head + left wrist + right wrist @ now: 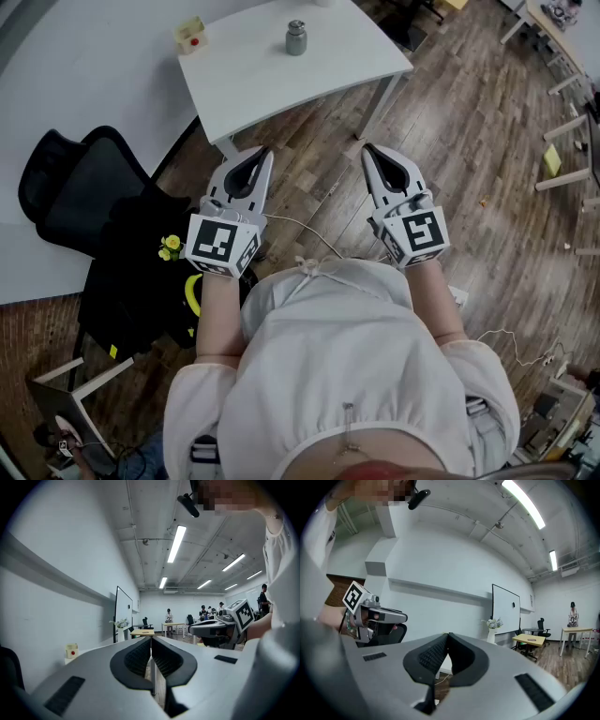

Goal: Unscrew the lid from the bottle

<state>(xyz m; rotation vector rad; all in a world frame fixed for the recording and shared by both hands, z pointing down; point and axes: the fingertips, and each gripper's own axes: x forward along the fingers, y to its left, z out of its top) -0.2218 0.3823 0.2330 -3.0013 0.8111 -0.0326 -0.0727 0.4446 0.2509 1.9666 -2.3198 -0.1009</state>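
A small grey bottle (pixel 296 38) with its lid on stands upright on the white table (pixel 272 84), far ahead of both grippers. My left gripper (pixel 263 151) is held level in front of the body, shut with nothing between its fingers; its jaws meet in the left gripper view (pixel 151 638). My right gripper (pixel 367 148) is beside it, also shut and empty, and its jaws touch in the right gripper view (pixel 447 634). Both tips stop short of the table's near edge. Neither gripper view shows the bottle.
A pale yellow box with a red dot (pixel 190 35) sits on the table left of the bottle, the same box (pixel 71 650) showing in the left gripper view. A black office chair (pixel 75 187) and a dark bag (pixel 141 281) stand at the left. White cable (pixel 309 234) lies on the wood floor.
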